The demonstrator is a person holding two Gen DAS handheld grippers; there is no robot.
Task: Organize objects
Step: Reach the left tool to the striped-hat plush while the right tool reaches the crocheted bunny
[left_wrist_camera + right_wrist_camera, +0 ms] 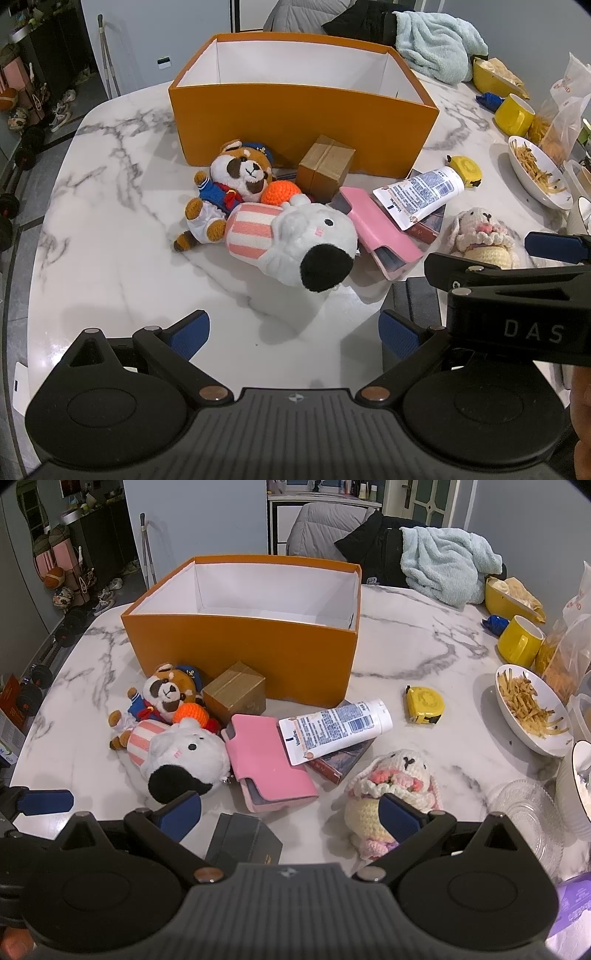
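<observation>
Both grippers, left [293,334] and right [290,814], gape empty before the rectangular orange cardboard box [295,125]; fuzzy white plush [306,243] lies before it.

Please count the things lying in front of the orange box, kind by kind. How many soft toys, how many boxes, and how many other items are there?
Soft toys: 4 (raccoon, white plush, orange ball, crochet bunny)
Small boxes: 3 (brown, dark red, black)
Pink case: 1
Lotion tube: 1
Tape measure: 1
Total: 10
</observation>
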